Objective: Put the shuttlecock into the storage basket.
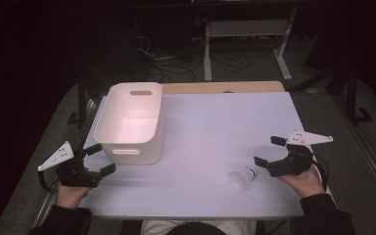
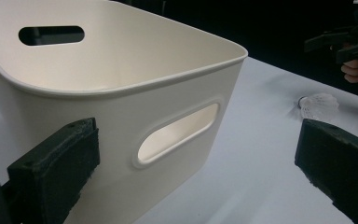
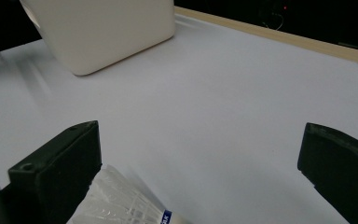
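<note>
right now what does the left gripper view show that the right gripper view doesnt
The left gripper view alone shows the inside of the white bin, its two handle slots, the left gripper with jaws open, and, farther off, the right gripper held in a hand.

The right gripper view alone shows the table's wooden far edge, the blue band on the shuttlecock, and the right gripper's own open jaws, with the feathers against one of them.

Both show the bin's outer wall, the shuttlecock lying on the pale table.

Dim room, dark surroundings; overhead light brightens the desk (image 1: 205, 127) only. Soft shadows, slight glare inside white bin (image 1: 129, 122). Gripper views: near jaws blurry, noisy, low-res.
</note>
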